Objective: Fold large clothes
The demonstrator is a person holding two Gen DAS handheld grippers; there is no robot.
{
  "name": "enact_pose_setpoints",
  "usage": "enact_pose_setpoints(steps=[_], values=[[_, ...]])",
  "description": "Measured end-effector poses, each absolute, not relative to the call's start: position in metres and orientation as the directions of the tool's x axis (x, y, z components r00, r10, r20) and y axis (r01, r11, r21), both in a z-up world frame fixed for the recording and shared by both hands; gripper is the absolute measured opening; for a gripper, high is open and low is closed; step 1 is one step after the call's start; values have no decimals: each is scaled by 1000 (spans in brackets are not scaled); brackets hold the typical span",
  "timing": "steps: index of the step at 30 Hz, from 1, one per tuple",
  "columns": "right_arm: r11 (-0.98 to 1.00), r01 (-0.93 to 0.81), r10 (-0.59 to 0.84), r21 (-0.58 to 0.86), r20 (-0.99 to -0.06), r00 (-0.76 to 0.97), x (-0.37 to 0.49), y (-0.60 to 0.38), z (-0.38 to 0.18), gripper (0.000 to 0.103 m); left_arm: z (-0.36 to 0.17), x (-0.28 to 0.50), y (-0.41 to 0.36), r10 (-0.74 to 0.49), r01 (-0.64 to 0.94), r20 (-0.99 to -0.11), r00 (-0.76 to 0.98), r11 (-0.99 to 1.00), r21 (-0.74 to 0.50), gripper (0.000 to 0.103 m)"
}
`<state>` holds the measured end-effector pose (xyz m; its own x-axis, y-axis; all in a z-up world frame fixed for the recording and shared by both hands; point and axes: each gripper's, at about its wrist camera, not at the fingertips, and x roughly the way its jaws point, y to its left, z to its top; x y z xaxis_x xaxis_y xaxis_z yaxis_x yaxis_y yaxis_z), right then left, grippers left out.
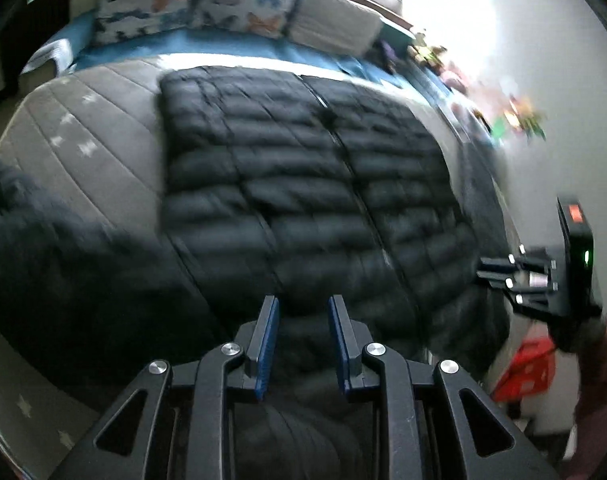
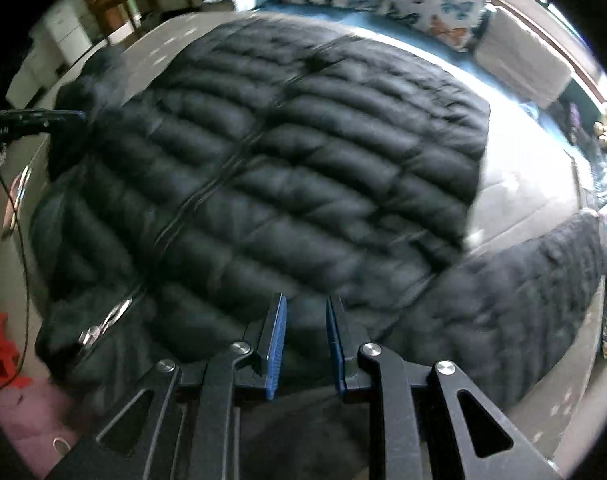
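A large black quilted puffer jacket [image 1: 303, 168] lies flat on the grey bed, front up, zipper running down its middle. One sleeve [image 1: 43, 240] spreads out to the left. My left gripper [image 1: 303, 304] is open and empty, hovering above the jacket's near end. The jacket fills the right wrist view [image 2: 283, 160], with the other sleeve [image 2: 523, 288] spread to the right. My right gripper [image 2: 306, 304] is open and empty above the near part of the jacket. The right gripper also shows at the right edge of the left wrist view [image 1: 491, 268].
The grey quilted bedspread [image 1: 83, 128] has white stars. Butterfly-print pillows [image 1: 243, 4] and a white cushion [image 1: 335, 20] lie at the head. Toys [image 1: 519, 116] line the wall side. A red object [image 1: 527, 368] sits on the floor. A cable [image 2: 21, 240] hangs at left.
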<state>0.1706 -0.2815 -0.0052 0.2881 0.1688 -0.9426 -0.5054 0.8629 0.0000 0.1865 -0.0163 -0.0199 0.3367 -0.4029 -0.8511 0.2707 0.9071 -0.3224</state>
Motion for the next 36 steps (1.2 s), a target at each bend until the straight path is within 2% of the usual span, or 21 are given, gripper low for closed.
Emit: enact_pose_setpoints(steps=[3, 7, 10, 13, 16, 19, 20, 22, 25, 27, 29, 33, 35, 36], values=[[847, -531, 208, 37, -941, 267, 145, -272, -22, 23, -48, 141, -32, -381, 317, -874, 303, 905, -285, 28], [827, -562, 181, -26, -933, 310, 109, -265, -55, 23, -75, 103, -28, -353, 341, -870, 343, 910, -234, 28], [832, -552, 178, -53, -918, 356, 100, -265, -40, 23, -72, 93, -24, -359, 344, -857, 369, 909, -233, 28], [826, -562, 305, 53, -879, 366, 87, -266, -14, 23, -74, 87, -21, -358, 334, -855, 375, 913, -235, 28], [793, -597, 375, 123, -870, 320, 67, -255, -22, 23, -80, 91, -22, -330, 334, -859, 391, 921, -202, 28], [773, -632, 312, 53, -899, 307, 51, -240, -57, 23, -66, 99, -29, -314, 324, -863, 395, 927, -189, 28], [758, -652, 303, -14, -878, 371, 42, -237, -57, 23, -59, 99, -31, -326, 325, -855, 402, 924, -200, 28], [751, -659, 292, -43, -874, 389, 38, -237, -46, 23, -41, 97, -39, -369, 346, -826, 426, 910, -228, 28], [773, -635, 348, -9, -831, 435, 35, -247, -23, 23, -26, 95, -59, -441, 391, -781, 442, 878, -275, 28], [795, -606, 348, 22, -835, 426, 39, -253, -31, 24, -33, 101, -77, -498, 415, -770, 399, 847, -333, 28], [796, -601, 361, 71, -854, 376, 41, -257, -53, 24, -44, 107, -93, -506, 422, -782, 363, 838, -347, 28], [791, -588, 452, 170, -809, 375, 44, -281, -32, 24, -66, 114, -115, -524, 434, -807, 274, 816, -382, 28], [823, -530, 470, 206, -770, 431, 49, -306, -14, 26, -69, 108, -125, -503, 470, -816, 285, 815, -338, 28], [839, -492, 473, 230, -756, 453, 52, -323, -7, 30, -69, 104, -130, -480, 493, -825, 298, 817, -297, 28]])
